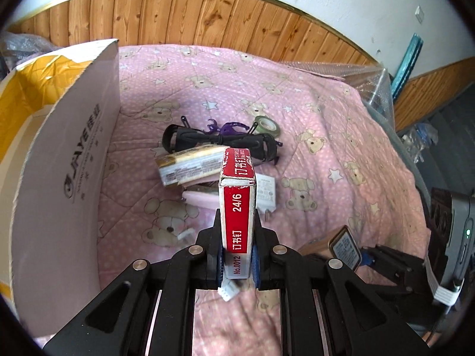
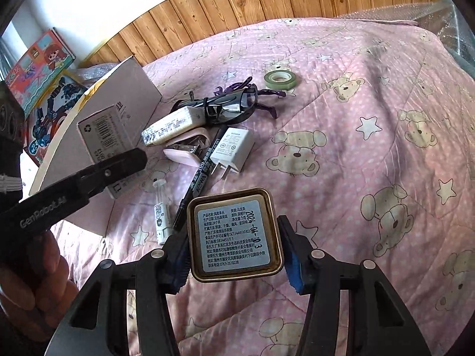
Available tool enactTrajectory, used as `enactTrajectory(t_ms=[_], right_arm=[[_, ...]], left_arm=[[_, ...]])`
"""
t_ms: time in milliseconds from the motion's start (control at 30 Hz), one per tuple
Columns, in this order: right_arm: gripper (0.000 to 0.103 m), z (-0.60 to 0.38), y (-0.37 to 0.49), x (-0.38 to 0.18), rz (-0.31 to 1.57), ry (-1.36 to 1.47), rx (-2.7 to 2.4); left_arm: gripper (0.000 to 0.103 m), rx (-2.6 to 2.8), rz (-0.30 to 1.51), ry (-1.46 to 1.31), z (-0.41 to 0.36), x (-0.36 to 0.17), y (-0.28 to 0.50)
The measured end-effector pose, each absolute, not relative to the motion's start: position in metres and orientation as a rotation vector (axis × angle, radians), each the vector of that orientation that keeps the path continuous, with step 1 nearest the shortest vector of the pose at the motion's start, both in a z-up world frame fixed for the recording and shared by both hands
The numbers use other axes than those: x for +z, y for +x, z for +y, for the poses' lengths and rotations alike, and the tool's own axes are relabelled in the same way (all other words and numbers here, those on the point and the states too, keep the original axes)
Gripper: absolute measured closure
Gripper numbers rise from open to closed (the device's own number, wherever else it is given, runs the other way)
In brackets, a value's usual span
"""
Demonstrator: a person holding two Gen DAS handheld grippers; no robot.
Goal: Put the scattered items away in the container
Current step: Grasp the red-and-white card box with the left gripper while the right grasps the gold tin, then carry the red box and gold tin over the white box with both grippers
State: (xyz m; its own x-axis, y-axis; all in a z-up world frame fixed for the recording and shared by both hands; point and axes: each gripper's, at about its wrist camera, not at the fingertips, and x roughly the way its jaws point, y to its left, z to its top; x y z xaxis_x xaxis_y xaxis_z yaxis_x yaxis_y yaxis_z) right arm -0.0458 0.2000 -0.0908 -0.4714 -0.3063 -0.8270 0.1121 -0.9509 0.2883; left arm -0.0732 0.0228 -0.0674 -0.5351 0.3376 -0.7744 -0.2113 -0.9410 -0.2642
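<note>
My left gripper (image 1: 237,264) is shut on a red and white staple box (image 1: 237,207), held upright above the pink bedspread (image 1: 326,136). The cardboard container (image 1: 59,163) stands open just to its left. My right gripper (image 2: 234,255) is shut on a square gold tin (image 2: 234,234), label side toward the camera. Scattered beyond it lie a black marker pen (image 2: 199,181), white charger (image 2: 231,149), pink stapler (image 2: 187,148), wrapped packet (image 2: 175,126), black glasses (image 2: 228,103), a purple clip and a tape roll (image 2: 280,79).
A small white tube (image 2: 160,207) lies beside the pen. Colourful toy boxes (image 2: 41,59) stand behind the container. Bubble wrap (image 1: 371,80) lines the bed's far right edge, below a wood-panelled wall (image 1: 207,14). A hand (image 2: 35,273) holds the left gripper's handle.
</note>
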Motion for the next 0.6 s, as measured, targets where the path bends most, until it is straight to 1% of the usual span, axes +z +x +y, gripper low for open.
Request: enactTrajectory(t_ms=[233,433,600], right_arm=[[0.050,0.188,-0.030,-0.084,-0.223,1.457,-2.486],[0.050,0.173,-0.025,-0.072,-0.165,1.458,-2.490],[0.050,0.165,-0.017,-0.059,-0.127,1.444,-2.492]], left_arm=[[0.088,2.523,-0.235,-1.301,0.002,-0.057,-0.048],[0.088,2.550,-0.218,-1.245,-0.004,-0.041,-0.032],[0.088,2.563,-0.243,-1.239,-0.014,-0.031,-0.026]])
